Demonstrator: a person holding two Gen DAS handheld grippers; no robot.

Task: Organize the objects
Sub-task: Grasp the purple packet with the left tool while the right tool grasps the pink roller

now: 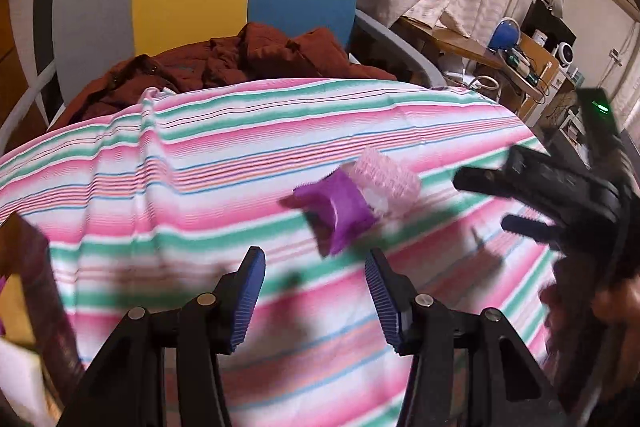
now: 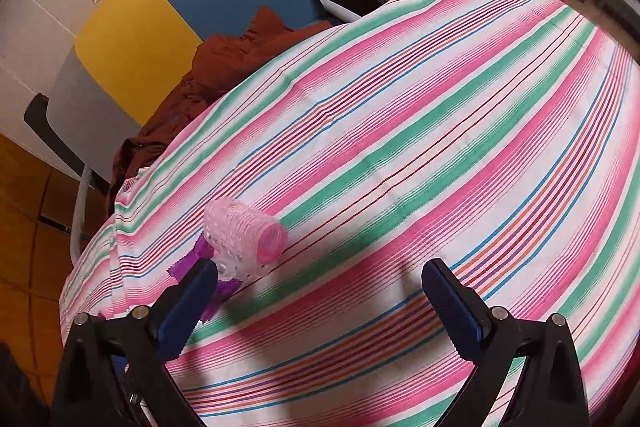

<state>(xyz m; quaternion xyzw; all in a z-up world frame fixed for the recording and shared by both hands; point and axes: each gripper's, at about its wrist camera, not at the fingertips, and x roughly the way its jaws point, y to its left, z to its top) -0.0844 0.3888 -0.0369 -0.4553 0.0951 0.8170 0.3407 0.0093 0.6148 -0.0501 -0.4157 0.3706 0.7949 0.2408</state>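
Striped cloth-covered surface, pink hair roller lying on it touching a purple clip, left gripper and right gripper both spread apart near the roller, holding nothing

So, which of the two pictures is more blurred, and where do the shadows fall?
Left wrist view: motion blur smears the purple piece, the pink hair roller and the right gripper; the striped cloth is soft. Right wrist view: sharper, with the roller's mesh readable; dark finger shadows lie on the cloth ahead of the right gripper. Both views: fisheye bending and black corners.
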